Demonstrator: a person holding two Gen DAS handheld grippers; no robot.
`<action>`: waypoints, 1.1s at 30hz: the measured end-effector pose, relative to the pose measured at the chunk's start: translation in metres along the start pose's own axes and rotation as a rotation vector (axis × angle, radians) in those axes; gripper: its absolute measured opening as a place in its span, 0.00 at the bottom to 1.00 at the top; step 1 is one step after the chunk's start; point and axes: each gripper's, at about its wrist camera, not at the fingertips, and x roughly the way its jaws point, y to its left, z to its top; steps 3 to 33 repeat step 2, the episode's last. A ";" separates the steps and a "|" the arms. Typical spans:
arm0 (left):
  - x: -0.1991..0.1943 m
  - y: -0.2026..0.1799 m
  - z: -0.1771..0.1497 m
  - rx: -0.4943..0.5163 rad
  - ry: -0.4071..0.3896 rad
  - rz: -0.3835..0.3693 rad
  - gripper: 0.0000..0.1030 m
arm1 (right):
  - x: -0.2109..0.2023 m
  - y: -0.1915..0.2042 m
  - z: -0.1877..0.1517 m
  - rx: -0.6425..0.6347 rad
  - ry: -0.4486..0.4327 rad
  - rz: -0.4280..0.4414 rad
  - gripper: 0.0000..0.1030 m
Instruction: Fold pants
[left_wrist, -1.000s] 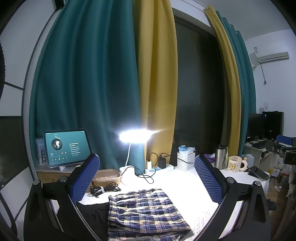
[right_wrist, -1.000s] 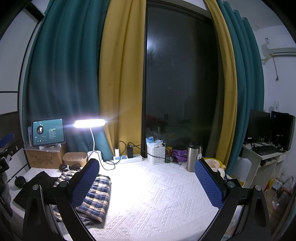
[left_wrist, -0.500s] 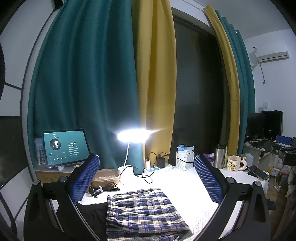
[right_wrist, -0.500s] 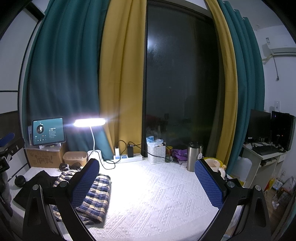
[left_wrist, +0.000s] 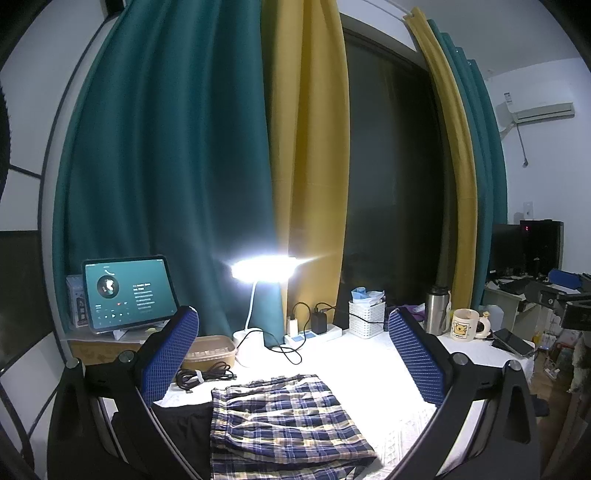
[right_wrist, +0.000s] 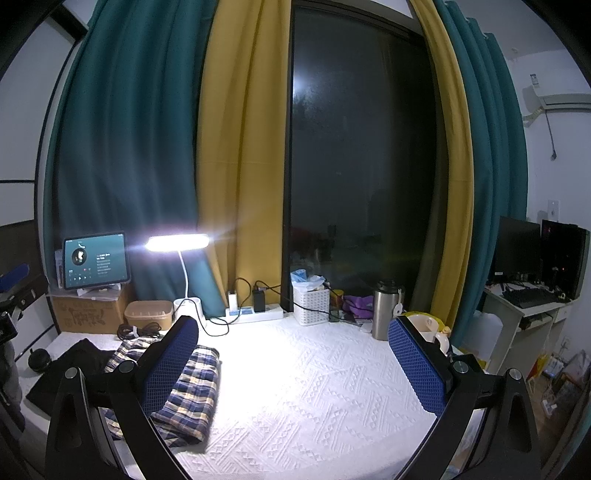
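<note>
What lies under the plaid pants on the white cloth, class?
A black garment shows at the left edge of the plaid pants, running beneath them on the white cloth. How far it extends underneath is hidden.

The left gripper (left_wrist: 293, 354) is hovering with its 2 blue-padded fingers (left_wrist: 170, 354) spread wide, gripping nothing. The right gripper (right_wrist: 293, 365) is hanging likewise, its 2 fingers (right_wrist: 415, 369) wide apart and empty. Both are probably raised and pointing roughly level.

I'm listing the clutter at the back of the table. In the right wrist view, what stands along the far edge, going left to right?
Cardboard box → brown container → power strip → white basket → steel flask.
</note>
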 end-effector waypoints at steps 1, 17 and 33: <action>0.000 0.000 0.000 0.000 0.000 0.000 0.99 | 0.000 0.000 0.000 0.001 0.001 0.000 1.00; 0.000 0.000 0.000 0.001 0.000 0.000 0.99 | 0.000 0.000 0.000 0.001 0.001 0.000 1.00; 0.000 0.000 0.000 0.001 0.000 0.000 0.99 | 0.000 0.000 0.000 0.001 0.001 0.000 1.00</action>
